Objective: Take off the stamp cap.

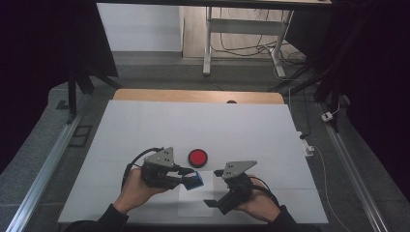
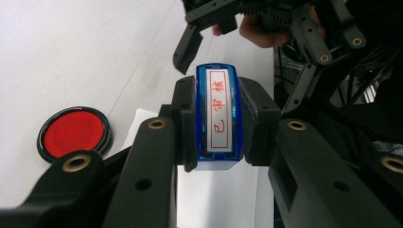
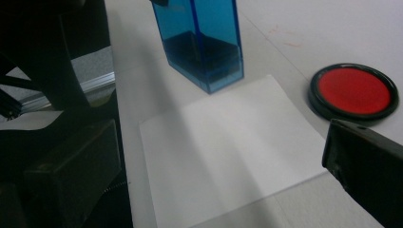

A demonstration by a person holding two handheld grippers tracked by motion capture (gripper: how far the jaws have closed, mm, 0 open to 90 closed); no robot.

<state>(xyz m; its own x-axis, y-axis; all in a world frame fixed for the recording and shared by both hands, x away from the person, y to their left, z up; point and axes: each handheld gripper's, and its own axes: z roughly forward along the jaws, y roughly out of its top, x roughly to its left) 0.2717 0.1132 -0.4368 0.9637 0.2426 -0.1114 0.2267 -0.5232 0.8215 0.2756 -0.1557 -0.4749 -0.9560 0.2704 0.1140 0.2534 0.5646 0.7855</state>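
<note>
Two hand-held grippers work over a white counter [image 1: 145, 125], with a round red ink pad [image 1: 197, 157] taken as the landmark. The pad is a flat disc of matte red felt in a glossy black rim, lying on the counter. Just beside it, on the person's side, lies a rectangular sheet of plain white paper [image 3: 223, 142], smooth and faintly creased. The left gripper [image 2: 216, 118], of matte black plastic with brass-coloured pivot pins, has its fingers [image 2: 187, 118] clamped on the two flat sides of a stamp [image 2: 217, 116]: a box-shaped block of translucent blue plastic, its top bearing a white label with red characters in a red frame. The stamp is held just beside the ink pad, above the near edge of the paper; whether its base touches the sheet cannot be told. The right gripper [image 1: 216, 187], near the pad and beyond the stamp from it, has its fingers [image 3: 366, 161] wide apart and bare, with the paper seen between them.
</note>
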